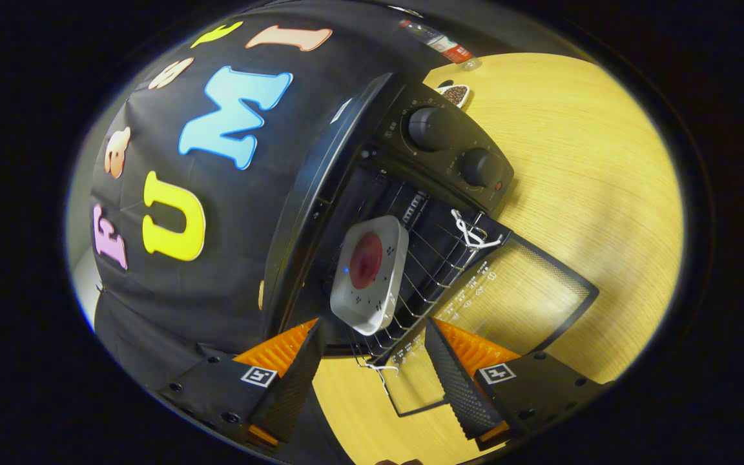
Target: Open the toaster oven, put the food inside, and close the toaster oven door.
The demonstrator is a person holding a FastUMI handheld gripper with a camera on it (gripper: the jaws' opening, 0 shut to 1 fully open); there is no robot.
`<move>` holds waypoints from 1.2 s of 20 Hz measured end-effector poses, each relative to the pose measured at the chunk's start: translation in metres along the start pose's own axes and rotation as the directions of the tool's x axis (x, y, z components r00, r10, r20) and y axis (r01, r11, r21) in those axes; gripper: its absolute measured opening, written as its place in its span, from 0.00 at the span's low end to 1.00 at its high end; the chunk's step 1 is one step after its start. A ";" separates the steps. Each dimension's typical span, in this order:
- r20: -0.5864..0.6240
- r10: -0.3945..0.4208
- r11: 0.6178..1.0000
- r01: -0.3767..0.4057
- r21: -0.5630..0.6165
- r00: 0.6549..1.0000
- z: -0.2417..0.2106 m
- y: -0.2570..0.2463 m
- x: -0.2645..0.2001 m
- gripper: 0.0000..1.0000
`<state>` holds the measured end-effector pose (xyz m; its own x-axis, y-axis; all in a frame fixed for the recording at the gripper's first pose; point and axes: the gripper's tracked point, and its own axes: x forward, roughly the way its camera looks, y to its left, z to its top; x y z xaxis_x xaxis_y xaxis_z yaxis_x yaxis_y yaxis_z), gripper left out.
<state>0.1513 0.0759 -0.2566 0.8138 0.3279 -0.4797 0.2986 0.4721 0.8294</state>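
Beyond my gripper (372, 361), whose fingers stand wide apart holding nothing, I see the white dish (372, 271) of food sitting on the wire rack (433, 261) inside the toaster oven (411, 168), its glass door (514, 303) dropped open

A small bowl of dark grains (455, 95) and a bottle (440, 42) rest on the wooden table (578, 161).

No words or numbers can be read here. The glass door (527, 303) of the toaster oven (320, 194), lying open just ahead of my gripper (372, 326), carries rows of small white print (469, 290), too small to make out. Faint marks ring its two knobs (429, 128), equally unreadable. Each of my spread-apart fingers (294, 381) bears a square code tag (257, 375). A bottle (440, 40) beyond the oven has a blurred label.
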 end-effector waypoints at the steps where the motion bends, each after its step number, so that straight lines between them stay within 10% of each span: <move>1: -0.014 -0.008 0.999 0.008 -0.031 1.000 -0.004 0.000 -0.007 0.97; 24: -0.062 -0.419 0.695 0.276 -0.664 0.906 -0.078 -0.092 -0.044 0.98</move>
<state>0.0487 0.0820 -0.3346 0.5808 0.1500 -0.8001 0.1014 0.9619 0.2540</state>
